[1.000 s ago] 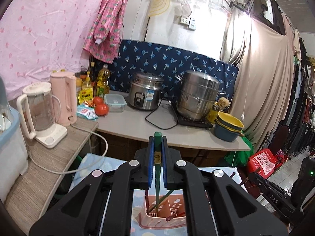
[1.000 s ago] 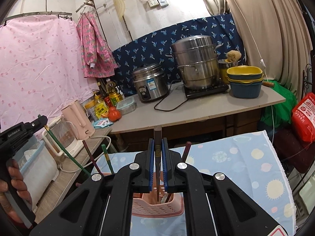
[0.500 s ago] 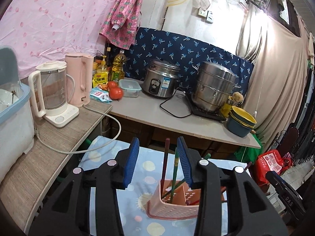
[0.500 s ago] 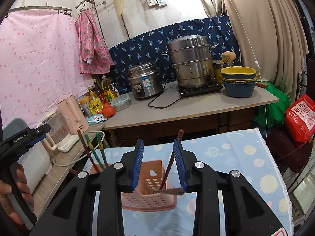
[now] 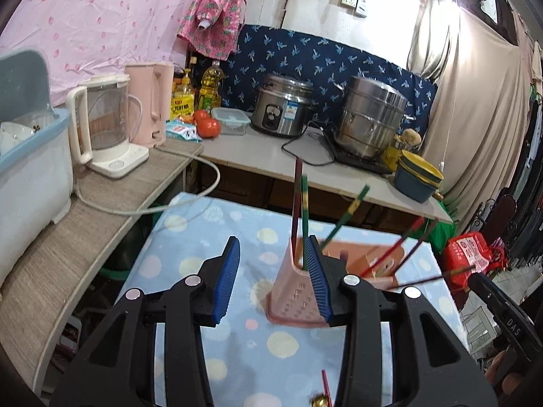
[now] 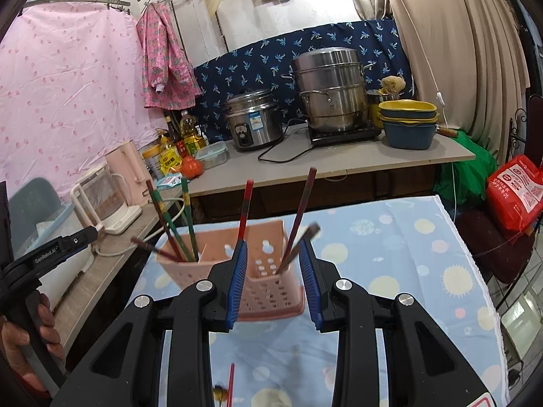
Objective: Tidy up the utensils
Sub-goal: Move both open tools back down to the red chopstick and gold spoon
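Left gripper (image 5: 273,273) parted, nothing between the blue pads, jaws just opened; pointed down at the near left corner of the pink utensil basket (image 5: 295,296) on the dotted blue cloth (image 5: 190,261). Green and dark-red chopsticks (image 5: 303,210) upright in that corner, more leaning out to the right. Right gripper (image 6: 273,276) likewise released and empty, jaws just opened, framing the basket's right compartment, where a red chopstick (image 6: 245,208) and a brown one (image 6: 300,213) stand. Judged step: chopsticks dropped in, both tools free for the next piece. Next move likely calls for lowering toward the loose red stick (image 6: 230,385) lying near on the cloth and closing on its thin shaft. Left view alone: the other gripper's black body at far right. Right view alone: a hand (image 6: 32,335) on the left tool's handle, and the basket's divided interior.
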`<state>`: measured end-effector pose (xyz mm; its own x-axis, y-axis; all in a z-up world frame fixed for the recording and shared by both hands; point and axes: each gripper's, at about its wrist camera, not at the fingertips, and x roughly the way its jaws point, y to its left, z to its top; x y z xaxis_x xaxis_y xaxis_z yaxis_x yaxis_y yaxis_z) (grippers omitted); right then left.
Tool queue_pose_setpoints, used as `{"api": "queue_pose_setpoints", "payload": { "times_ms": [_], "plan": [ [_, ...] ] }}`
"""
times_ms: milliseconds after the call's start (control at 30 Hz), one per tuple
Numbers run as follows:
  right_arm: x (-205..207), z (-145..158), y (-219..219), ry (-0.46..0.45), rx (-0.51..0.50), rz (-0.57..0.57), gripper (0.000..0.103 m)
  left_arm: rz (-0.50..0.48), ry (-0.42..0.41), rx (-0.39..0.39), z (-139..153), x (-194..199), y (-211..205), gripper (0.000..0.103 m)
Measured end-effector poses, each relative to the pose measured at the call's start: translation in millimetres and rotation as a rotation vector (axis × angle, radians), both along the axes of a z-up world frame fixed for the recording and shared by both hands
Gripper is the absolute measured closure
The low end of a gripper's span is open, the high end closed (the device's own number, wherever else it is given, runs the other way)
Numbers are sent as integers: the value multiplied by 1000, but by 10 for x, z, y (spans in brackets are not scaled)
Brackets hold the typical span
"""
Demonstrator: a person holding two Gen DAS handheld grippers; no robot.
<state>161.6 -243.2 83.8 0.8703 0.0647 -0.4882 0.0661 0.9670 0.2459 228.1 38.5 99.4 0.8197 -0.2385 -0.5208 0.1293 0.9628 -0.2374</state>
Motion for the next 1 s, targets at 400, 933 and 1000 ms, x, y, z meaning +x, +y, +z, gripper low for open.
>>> {"api": "queue_pose_setpoints", "payload": {
  "times_ms": [400, 933, 1000],
  "plan": [
    [-635, -533, 224, 132, -3, 51, 72, -67, 154, 41, -721, -607, -134, 65],
    [-1553, -1433, 758, 354, 1, 166, 72, -134, 353, 124, -1575, -1352, -285, 65],
    [-1616, -1527, 843, 380, 15, 192, 72, -137, 370, 136, -1651, -1413, -278, 65]
  ]
}}
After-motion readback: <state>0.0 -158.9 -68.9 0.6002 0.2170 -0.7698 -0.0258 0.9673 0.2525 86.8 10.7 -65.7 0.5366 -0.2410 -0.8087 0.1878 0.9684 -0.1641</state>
